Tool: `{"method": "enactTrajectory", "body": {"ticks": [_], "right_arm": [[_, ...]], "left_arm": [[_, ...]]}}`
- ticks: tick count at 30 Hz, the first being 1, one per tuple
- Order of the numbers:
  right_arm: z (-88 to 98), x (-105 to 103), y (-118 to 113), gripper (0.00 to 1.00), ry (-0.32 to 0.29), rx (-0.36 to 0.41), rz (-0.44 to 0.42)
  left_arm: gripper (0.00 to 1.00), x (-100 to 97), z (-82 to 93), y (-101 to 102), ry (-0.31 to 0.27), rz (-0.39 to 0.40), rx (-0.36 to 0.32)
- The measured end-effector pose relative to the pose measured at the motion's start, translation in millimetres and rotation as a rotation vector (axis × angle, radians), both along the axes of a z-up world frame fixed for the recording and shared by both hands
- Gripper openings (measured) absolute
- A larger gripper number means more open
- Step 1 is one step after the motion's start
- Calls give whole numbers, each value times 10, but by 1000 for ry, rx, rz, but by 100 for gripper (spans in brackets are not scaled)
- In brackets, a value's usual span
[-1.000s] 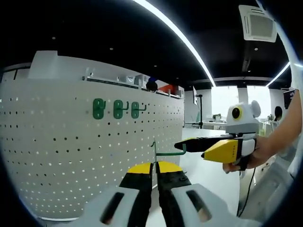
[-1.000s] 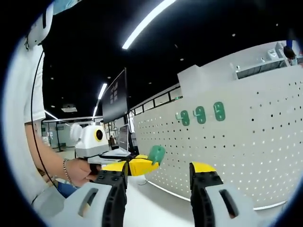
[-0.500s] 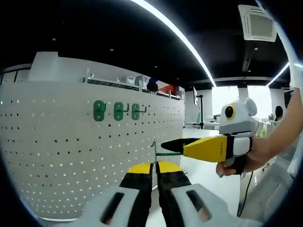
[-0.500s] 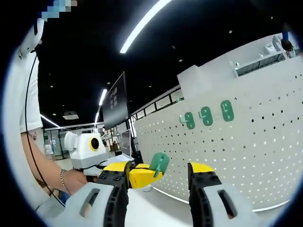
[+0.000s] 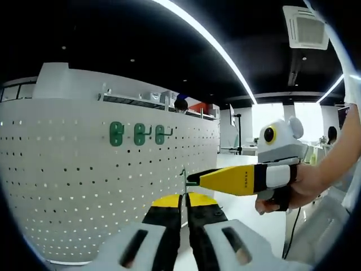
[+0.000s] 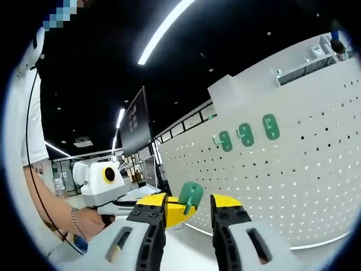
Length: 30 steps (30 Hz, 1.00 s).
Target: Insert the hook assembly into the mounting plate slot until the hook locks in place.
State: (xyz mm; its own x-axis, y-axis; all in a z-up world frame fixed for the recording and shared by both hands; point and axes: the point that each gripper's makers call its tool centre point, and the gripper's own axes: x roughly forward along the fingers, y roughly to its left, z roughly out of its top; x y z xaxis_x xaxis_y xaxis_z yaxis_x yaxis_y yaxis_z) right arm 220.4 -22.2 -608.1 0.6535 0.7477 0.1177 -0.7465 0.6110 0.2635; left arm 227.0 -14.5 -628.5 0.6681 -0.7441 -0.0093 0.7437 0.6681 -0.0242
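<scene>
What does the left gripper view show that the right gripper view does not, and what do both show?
Left gripper view: a ceiling air vent and the wire of the hook assembly in the shut left gripper. Right gripper view: a monitor and the assembly's green plate between the jaws of the open right gripper. Both: the white pegboard with three green hooks.

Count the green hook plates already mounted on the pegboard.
3, side by side in a row high on the white pegboard: left plate, middle plate, right plate. A fourth, unmounted, sits between the grippers.
</scene>
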Motion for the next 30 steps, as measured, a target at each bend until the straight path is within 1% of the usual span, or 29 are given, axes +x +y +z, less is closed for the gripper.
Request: {"method": "enactTrajectory", "body": {"ticks": [4, 9, 16, 18, 20, 26, 30], "right_arm": [[-26, 2, 18, 20, 17, -3, 5], [-30, 4, 29, 14, 19, -6, 4], [-35, 23, 31, 9, 25, -13, -5], [-39, 32, 22, 7, 18, -28, -17], [-35, 29, 28, 7, 25, -20, -13], [-53, 37, 38, 4, 33, -33, -22], [-43, 32, 50, 3, 19, -44, -28]], "left_arm": [[3, -5, 0, -3, -1, 1, 0], [3, -11, 5, 1, 0, 3, -2], [3, -11, 9, -1, -1, 6, -2], [3, -13, 5, -3, 0, 5, -2], [3, -15, 3, -7, 0, 6, -1], [2, -6, 6, -3, -1, 13, -2], [2, -6, 11, 3, -2, 13, -4]]}}
